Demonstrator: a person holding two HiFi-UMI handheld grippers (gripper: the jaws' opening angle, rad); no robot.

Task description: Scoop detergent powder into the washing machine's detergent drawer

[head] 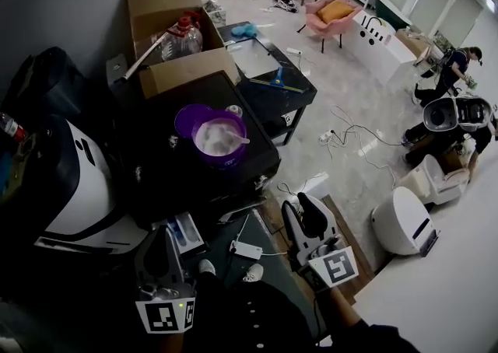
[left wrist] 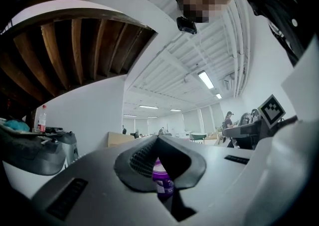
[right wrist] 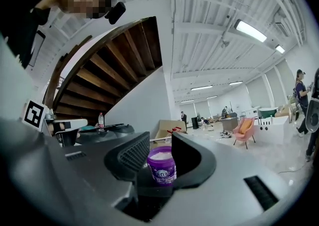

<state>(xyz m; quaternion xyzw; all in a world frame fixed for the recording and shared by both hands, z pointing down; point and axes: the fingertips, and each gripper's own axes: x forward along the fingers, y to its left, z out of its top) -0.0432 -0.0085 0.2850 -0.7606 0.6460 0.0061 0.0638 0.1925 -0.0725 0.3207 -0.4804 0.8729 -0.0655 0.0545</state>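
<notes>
A purple detergent tub (head: 219,141) stands lidless on a black top, full of white powder with a white scoop (head: 234,138) resting in it. Its purple lid (head: 188,120) lies just behind. Both grippers are low and near me, short of the tub. My left gripper (head: 162,233) is shut with nothing held; in the left gripper view (left wrist: 157,139) its tips meet and the tub (left wrist: 162,180) shows far off below them. My right gripper (head: 300,205) is open and empty. In the right gripper view (right wrist: 160,143) the distant tub (right wrist: 162,166) sits framed between the jaws.
A white machine (head: 82,184) stands at left, with a white tray holding blue inserts (head: 185,232) near my left gripper. Behind the tub are a cardboard box (head: 167,33) and a glass low table (head: 268,64). Cables, a white round appliance (head: 401,221) and people (head: 453,71) are at right.
</notes>
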